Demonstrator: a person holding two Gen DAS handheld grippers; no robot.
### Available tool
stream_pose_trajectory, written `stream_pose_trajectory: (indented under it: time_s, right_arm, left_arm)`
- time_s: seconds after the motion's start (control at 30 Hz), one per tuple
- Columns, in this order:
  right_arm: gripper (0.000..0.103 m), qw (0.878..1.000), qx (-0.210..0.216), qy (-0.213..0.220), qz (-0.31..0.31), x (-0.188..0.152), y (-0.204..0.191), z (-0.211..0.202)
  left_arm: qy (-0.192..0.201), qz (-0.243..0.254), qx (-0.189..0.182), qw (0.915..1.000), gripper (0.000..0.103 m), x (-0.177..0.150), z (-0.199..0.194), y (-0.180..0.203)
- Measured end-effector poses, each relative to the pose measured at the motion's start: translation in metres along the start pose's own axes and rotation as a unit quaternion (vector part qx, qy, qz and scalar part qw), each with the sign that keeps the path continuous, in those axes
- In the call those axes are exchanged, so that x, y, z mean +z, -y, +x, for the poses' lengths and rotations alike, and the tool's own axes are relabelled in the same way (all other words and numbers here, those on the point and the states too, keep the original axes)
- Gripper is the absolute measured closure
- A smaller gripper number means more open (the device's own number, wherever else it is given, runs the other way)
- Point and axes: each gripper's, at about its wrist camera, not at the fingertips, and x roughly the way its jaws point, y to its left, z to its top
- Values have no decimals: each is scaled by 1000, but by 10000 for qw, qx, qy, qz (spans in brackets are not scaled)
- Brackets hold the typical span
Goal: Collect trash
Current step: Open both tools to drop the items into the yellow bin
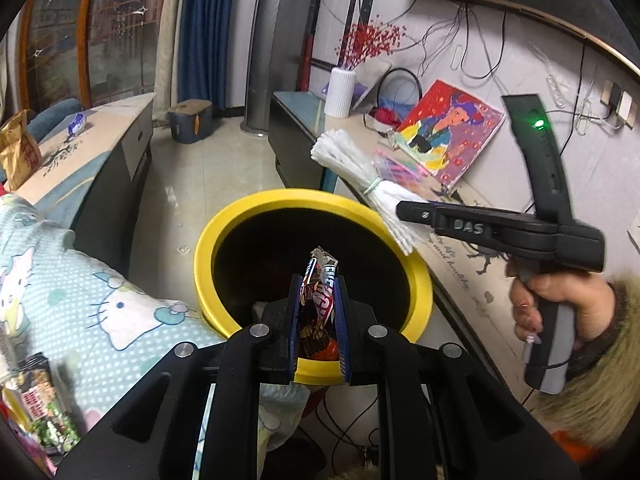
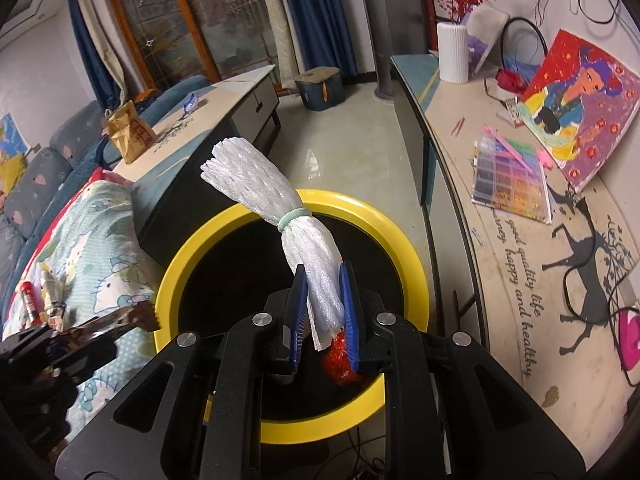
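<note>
The left gripper pinches a wrapper, its long axis running straight out ahead of the fingers, tip over the bin. The right gripper clamps a foam net bundle, which points ahead and leftward past the far rim of the bin.

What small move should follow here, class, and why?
Probably open the left gripper: its fingers pinch the dark shiny snack wrapper directly over the yellow-rimmed round bin, so it should drop in. The white foam netting bundle can follow.
</note>
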Motion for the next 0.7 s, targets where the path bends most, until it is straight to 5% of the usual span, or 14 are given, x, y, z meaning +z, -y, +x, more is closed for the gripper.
stream_pose_trajectory:
  time_s: [0.1,0.17,0.23,0.3,0.7]
  right_arm:
    - [89,9999,54,-140,71,-1,3,5]
    - [72,9997,32,-223,138,-4,5,8]
    - [66,9995,-58,-236,199,-5,7,8]
    - [64,9995,-95,-211,224,-6,8,7]
    - [44,9996,-156,203,-147,-2,-20,-10]
  left_arm:
    - [-14,-30,-63,10000,88,2,12,-2]
    - [29,-43,-65,10000,82,5,16,-2]
    - [37,-163,-64,9998,31,7,22,-7]
    - [96,-323,8,9994,13,7,21,-11]
    - [564,-605,443,9956,7,0,-26,-27]
